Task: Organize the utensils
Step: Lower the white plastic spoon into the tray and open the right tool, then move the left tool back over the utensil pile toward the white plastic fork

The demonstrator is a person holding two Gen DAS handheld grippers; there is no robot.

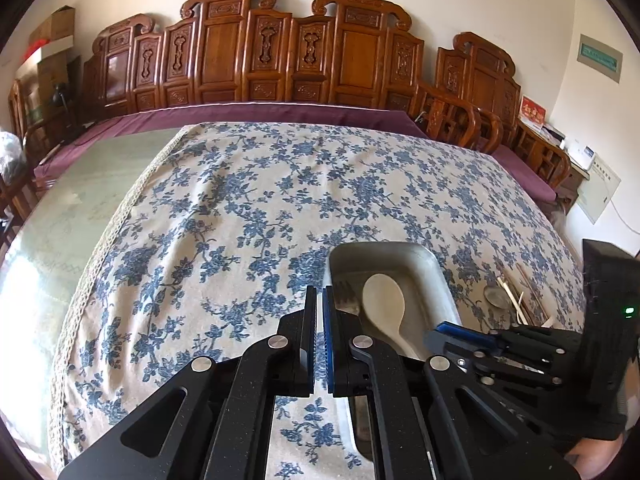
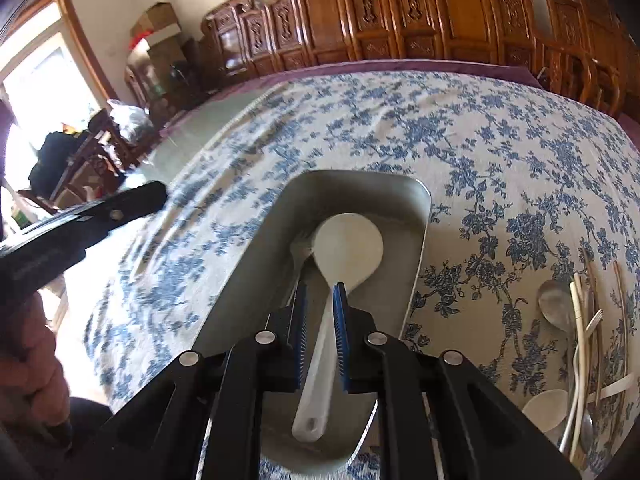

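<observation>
A metal tray (image 2: 416, 240) lies on the floral tablecloth and holds a white rice paddle (image 2: 347, 246) and a metal fork (image 2: 301, 245). My right gripper (image 2: 320, 292) is open over the tray, its fingers either side of the paddle's handle without gripping it. My left gripper (image 1: 319, 294) is shut and empty, just left of the tray (image 1: 440, 276), above the cloth. The paddle (image 1: 383, 300) and fork (image 1: 347, 292) also show in the left wrist view, where the right gripper (image 1: 452, 330) reaches in from the right.
A pile of loose utensils (image 2: 584, 340) lies on the cloth right of the tray: a metal spoon (image 2: 554, 304), chopsticks, white forks and another white paddle (image 2: 546, 410). Carved wooden chairs stand along the table's far side. The left gripper's body (image 2: 80, 220) shows at left.
</observation>
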